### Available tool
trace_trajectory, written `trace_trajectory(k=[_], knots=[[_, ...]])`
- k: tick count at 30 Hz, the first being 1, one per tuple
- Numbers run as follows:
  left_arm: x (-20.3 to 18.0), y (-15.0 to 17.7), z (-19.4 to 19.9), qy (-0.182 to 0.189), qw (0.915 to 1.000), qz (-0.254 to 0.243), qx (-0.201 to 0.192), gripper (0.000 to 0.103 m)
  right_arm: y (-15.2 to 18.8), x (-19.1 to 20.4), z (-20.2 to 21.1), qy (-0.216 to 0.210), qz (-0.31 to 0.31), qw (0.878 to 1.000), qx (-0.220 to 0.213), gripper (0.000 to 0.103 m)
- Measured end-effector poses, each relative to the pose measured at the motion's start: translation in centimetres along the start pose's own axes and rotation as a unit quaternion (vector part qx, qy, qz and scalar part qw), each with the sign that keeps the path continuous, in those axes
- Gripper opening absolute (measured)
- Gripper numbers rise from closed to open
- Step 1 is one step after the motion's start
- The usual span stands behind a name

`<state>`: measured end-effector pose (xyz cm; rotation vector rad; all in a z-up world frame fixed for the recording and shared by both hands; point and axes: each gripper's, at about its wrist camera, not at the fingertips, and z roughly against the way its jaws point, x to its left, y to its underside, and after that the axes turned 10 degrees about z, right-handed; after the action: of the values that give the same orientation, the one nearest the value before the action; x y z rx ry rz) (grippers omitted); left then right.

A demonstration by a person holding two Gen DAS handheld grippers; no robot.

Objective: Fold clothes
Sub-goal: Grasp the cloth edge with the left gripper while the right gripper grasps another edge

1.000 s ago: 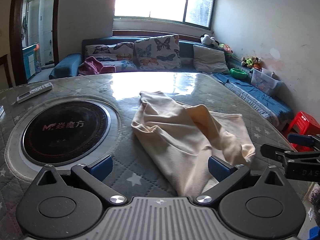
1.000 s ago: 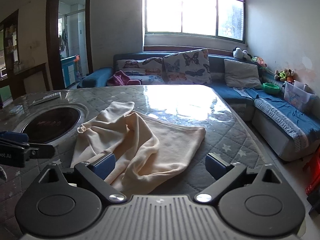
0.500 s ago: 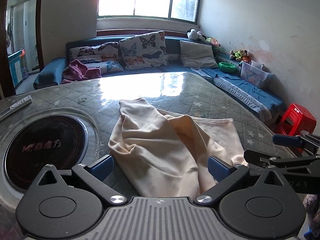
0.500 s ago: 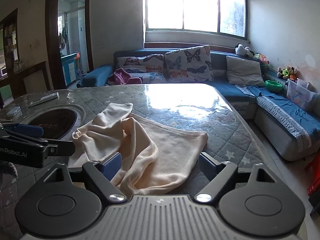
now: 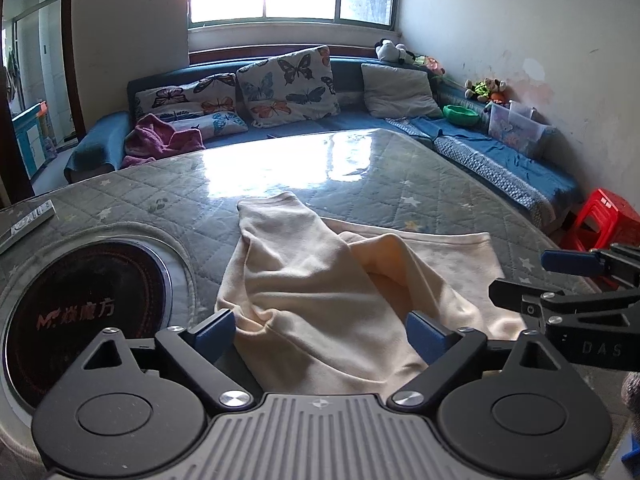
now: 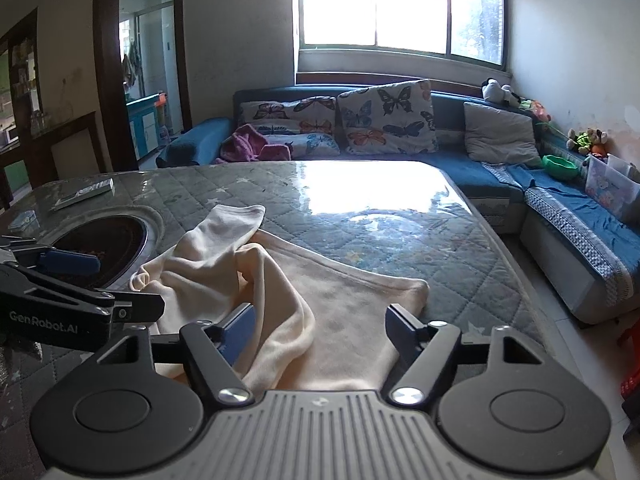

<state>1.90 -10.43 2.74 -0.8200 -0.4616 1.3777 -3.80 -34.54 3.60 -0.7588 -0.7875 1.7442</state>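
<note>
A cream garment (image 5: 332,280) lies crumpled on the quilted grey table (image 5: 360,176); it also shows in the right wrist view (image 6: 280,288). My left gripper (image 5: 320,330) is open, its blue pads either side of the garment's near edge. My right gripper (image 6: 320,330) is open over the garment's near right part, its left pad against a fold. The right gripper shows at the right of the left wrist view (image 5: 560,280). The left gripper shows at the left of the right wrist view (image 6: 80,280).
A round black cooktop (image 5: 80,308) is set in the table at the left. A remote (image 5: 28,224) lies beyond it. A blue sofa (image 5: 280,120) with butterfly cushions lines the far side and right wall. A red stool (image 5: 608,220) stands at the right.
Both grippers have moved closer to the garment's near edge. The right gripper's jaws have narrowed a little. The garment has not moved.
</note>
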Motion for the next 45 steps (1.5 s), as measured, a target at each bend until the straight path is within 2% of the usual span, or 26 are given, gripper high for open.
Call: trace_trajectory(k=[10, 16, 19, 21, 23, 30, 33, 36, 39, 40, 43, 45], knots=[[2.9, -2.8, -2.6, -0.020, 0.9995, 0.024, 0.005, 0.073, -1.9, 0.8, -4.5, -0.037, 0.026, 0.999, 0.022, 0.055], [3.3, -5.4, -4.4, -0.021, 0.9993, 0.030, 0.007, 0.072, -3.2, 2.1, -8.1, -0.054, 0.048, 0.997, 0.035, 0.048], [2.6, -6.7, -6.1, -0.019, 0.9992, 0.031, 0.019, 0.072, -3.3, 2.6, -9.8, -0.060, 0.062, 0.995, 0.045, 0.033], [2.0, -7.4, -7.4, -0.019, 0.9990, 0.030, 0.028, 0.073, -3.2, 2.7, -10.8, -0.063, 0.064, 0.995, 0.053, 0.020], [1.3, -8.0, -8.8, -0.015, 0.9985, 0.033, 0.040, 0.074, -3.0, 2.4, -11.1, -0.064, 0.058, 0.995, 0.054, 0.015], [-0.4, -8.7, -13.2, -0.021, 0.9953, 0.043, 0.084, 0.073, -2.6, 1.5, -10.3, -0.059, 0.055, 0.996, 0.042, 0.008], [-0.7, -8.5, -14.6, -0.041, 0.9937, 0.038, 0.097, 0.071, -2.5, 1.2, -9.9, -0.056, 0.051, 0.996, 0.037, 0.007], [-0.5, -8.1, -15.1, -0.050, 0.9933, 0.032, 0.099, 0.052, -2.4, 0.8, -9.4, -0.052, 0.047, 0.997, 0.033, 0.007], [0.1, -8.1, -14.5, -0.045, 0.9936, 0.038, 0.097, 0.027, -2.1, -0.1, -8.5, -0.041, 0.033, 0.998, 0.027, 0.007], [0.4, -8.2, -14.2, -0.039, 0.9935, 0.045, 0.097, 0.013, -2.0, -0.5, -8.0, -0.036, 0.029, 0.999, 0.024, 0.007], [1.1, -8.0, -13.0, -0.036, 0.9942, 0.055, 0.084, 0.006, -1.5, -1.5, -6.6, -0.018, 0.019, 1.000, 0.018, 0.007], [1.6, -7.9, -11.7, -0.036, 0.9949, 0.061, 0.072, 0.006, -1.1, -2.3, -5.5, -0.004, 0.013, 1.000, 0.014, 0.007]])
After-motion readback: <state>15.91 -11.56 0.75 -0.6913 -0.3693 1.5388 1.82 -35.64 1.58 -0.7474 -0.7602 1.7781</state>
